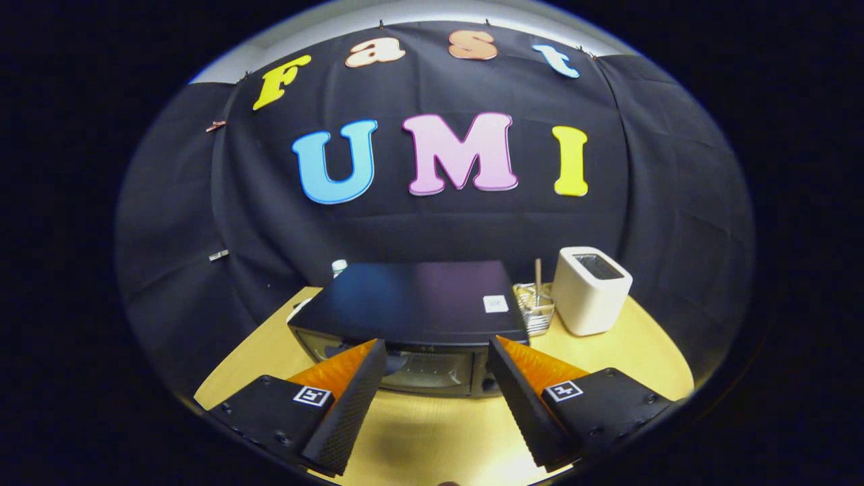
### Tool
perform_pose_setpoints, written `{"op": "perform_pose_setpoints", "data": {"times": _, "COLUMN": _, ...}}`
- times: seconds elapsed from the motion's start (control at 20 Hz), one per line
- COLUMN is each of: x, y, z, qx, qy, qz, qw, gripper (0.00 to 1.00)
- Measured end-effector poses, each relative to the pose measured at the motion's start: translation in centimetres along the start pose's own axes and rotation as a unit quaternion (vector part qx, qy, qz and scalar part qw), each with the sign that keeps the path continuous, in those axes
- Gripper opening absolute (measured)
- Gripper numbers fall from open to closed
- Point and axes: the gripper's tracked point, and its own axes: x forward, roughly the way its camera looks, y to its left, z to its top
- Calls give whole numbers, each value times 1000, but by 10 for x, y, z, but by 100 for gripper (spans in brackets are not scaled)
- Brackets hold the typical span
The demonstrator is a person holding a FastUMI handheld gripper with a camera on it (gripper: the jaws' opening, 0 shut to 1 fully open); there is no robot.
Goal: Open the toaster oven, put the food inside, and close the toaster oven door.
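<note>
Light falls from above, bright and even on the table (628, 351), with a pale glare patch on the wood just in front of the toaster oven (412, 304) and a soft sheen across its dark top. The oven's front face sits in shadow under that top, its glass dim. Fisheye bending curves the table's rim and the backdrop behind the oven, and focus is sharp around the oven.

Toaster oven (412, 300) sticker illegible.
</note>
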Motion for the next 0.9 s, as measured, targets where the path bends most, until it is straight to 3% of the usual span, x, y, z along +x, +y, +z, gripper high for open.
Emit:
{"op": "perform_pose_setpoints", "data": {"times": 0.5, "x": -76, "y": -106, "z": 69, "qx": 19, "qy": -96, "qz": -92, "qw": 991, "gripper": 98}}
{"op": "perform_pose_setpoints", "data": {"times": 0.9, "x": -118, "y": -131, "z": 85, "qx": 18, "qy": -136, "qz": -123, "qw": 983, "gripper": 98}}
